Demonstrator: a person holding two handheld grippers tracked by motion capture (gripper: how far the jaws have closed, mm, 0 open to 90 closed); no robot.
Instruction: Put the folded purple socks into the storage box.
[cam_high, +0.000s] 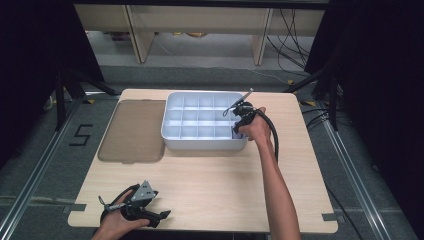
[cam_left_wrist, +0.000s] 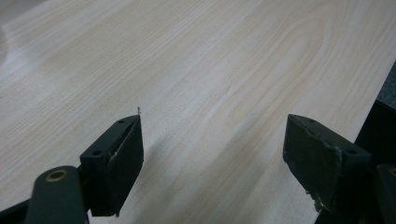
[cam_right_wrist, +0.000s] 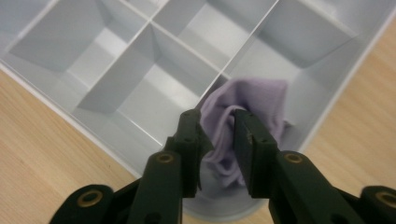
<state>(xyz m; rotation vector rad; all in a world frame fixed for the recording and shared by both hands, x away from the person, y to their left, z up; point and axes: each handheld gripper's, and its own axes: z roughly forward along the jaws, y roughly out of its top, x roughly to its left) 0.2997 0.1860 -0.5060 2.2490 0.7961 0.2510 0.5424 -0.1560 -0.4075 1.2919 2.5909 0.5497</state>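
Purple cloth (cam_right_wrist: 252, 100): a soft lilac piece, bunched and folded, sitting down in the corner compartment of the tray; in the high view it is just a small purple patch (cam_high: 236, 132) at the tray's near right corner.
Right tongs (cam_right_wrist: 217, 122): the two black jaws are drawn close and pinch a fold of the purple cloth between them; the tips are down inside that corner cell.
Right hand (cam_high: 257, 129): wrapped around the right tongs (cam_high: 239, 126) over the tray's near right corner, forearm reaching in from the bottom edge, black cable looping out to the right.
Tray (cam_high: 172, 141): white, rectangular, divided into a grid of small cells; it stands on the far middle of the table, and the other cells I can see look bare.
Tray wall (cam_right_wrist: 345, 79): in the right gripper view the pale outer wall runs just beside the cloth, with wood showing past it.
Brown lid (cam_high: 134, 131): a flat translucent brownish sheet lying on the table, just beside the tray's left side.
Left tongs (cam_left_wrist: 212, 154): jaws spread wide with bare wood between them, nothing held.
Left hand (cam_high: 116, 223): holds the left tongs (cam_high: 164, 216) at the near left edge of the table, well apart from the tray.
Table (cam_high: 215, 190): light wood grain, with a grey floor around it.
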